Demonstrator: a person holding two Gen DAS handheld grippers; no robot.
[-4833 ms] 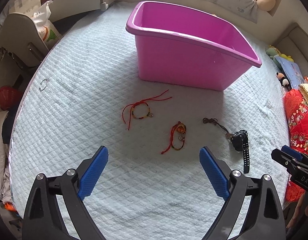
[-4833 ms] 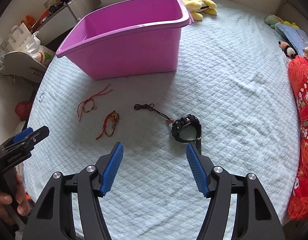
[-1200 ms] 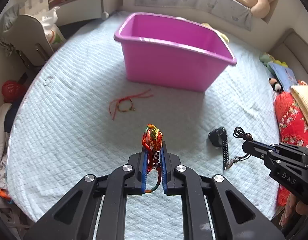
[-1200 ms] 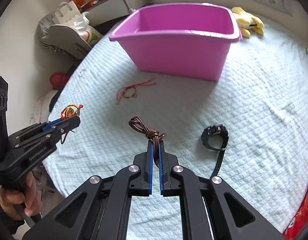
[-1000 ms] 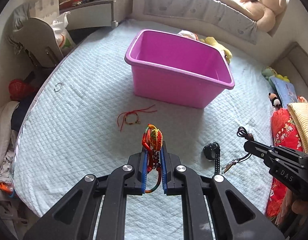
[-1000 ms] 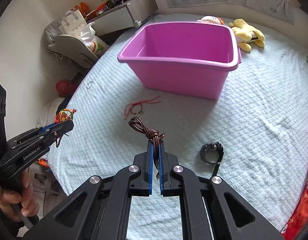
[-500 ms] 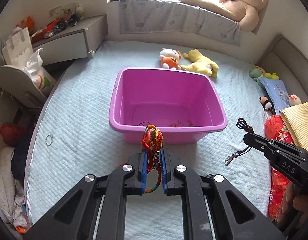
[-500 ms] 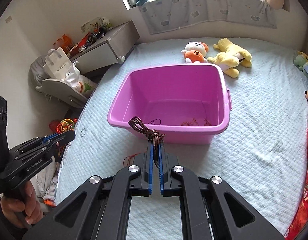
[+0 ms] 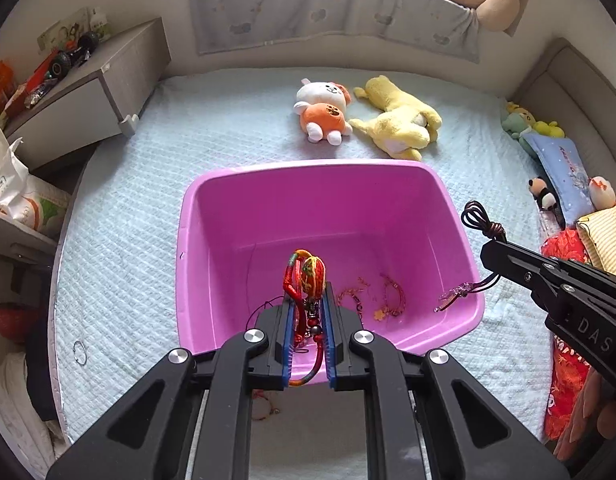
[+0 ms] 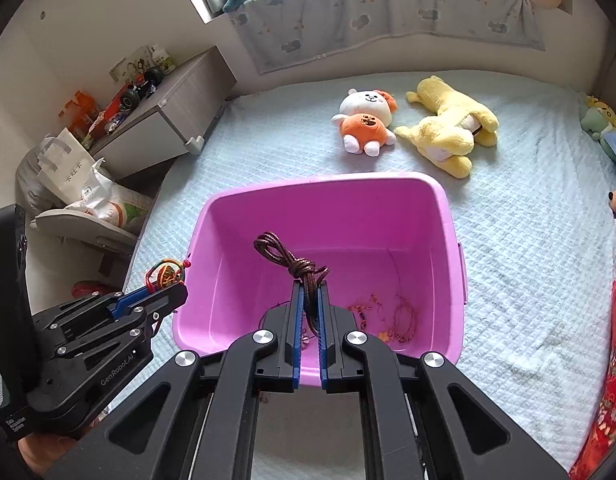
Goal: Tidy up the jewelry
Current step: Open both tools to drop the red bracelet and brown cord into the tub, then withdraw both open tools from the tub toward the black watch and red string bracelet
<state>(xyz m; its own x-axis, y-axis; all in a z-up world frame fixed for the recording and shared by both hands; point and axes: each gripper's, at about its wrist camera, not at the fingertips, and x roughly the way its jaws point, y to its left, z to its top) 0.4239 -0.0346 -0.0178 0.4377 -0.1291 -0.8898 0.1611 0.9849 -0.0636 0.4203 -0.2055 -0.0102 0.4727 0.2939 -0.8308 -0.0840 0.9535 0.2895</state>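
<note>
Pink bin [image 9: 460, 236] lies directly beneath both grippers. Left gripper [image 9: 307, 320] clamps the red woven bracelet [image 9: 306, 276] over the bin's near-left floor; right gripper [image 10: 307, 316] pinches the brown cord necklace [image 10: 286, 260] at near centre.

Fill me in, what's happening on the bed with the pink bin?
A person is sorting jewelry into the pink bin on the bed. The left hand-held gripper is shut on a red bracelet, and the right hand-held gripper is shut on a brown cord. Both are held over the bin and neither piece is released yet. A few small pieces already lie on the bin's floor.
</note>
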